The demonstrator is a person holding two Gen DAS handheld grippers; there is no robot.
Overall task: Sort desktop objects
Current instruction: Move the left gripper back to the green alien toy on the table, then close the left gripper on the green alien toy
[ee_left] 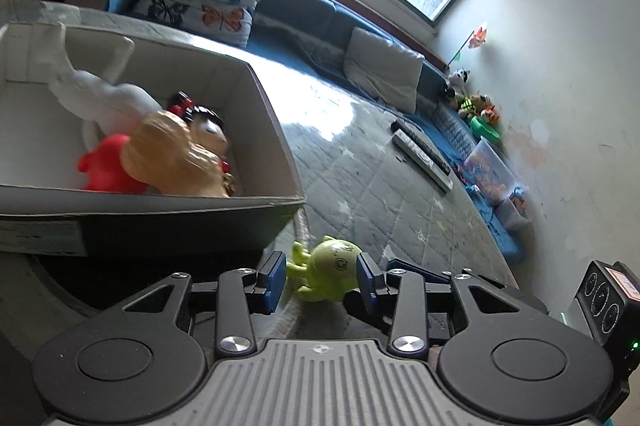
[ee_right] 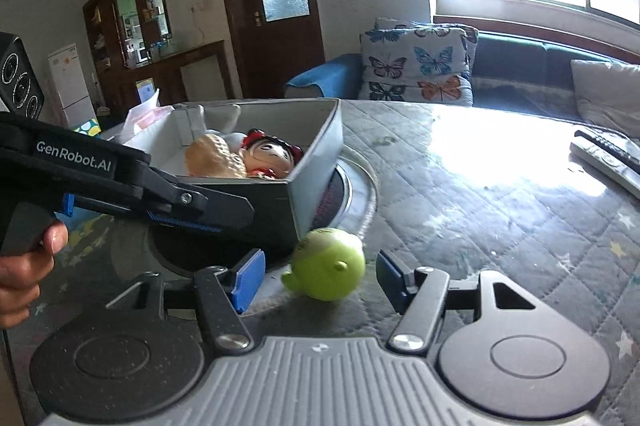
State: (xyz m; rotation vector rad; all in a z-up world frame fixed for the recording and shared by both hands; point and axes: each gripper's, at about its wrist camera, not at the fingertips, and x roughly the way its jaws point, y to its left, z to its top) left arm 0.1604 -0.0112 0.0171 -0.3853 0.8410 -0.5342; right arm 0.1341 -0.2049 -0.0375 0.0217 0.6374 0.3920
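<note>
Green toy (ee_right: 328,268) lies on the quilted table cover (ee_right: 480,210), between the right gripper (ee_right: 320,280) fingers, jaws wide, pads clear of it; left gripper (ee_left: 320,280) also spread wide, same toy (ee_left: 326,268) between its fingertips, untouched; grey box (ee_left: 276,114) of figures sits just beyond the fingers, left; remotes (ee_left: 420,154) further off, right.

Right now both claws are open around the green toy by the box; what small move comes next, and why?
Probably close the right claw on the green monster toy. The toy lies on the quilted table cover between its open blue pads, just outside the gray box that already holds the doll and other toys. The left claw also frames it, so one should back off.
</note>
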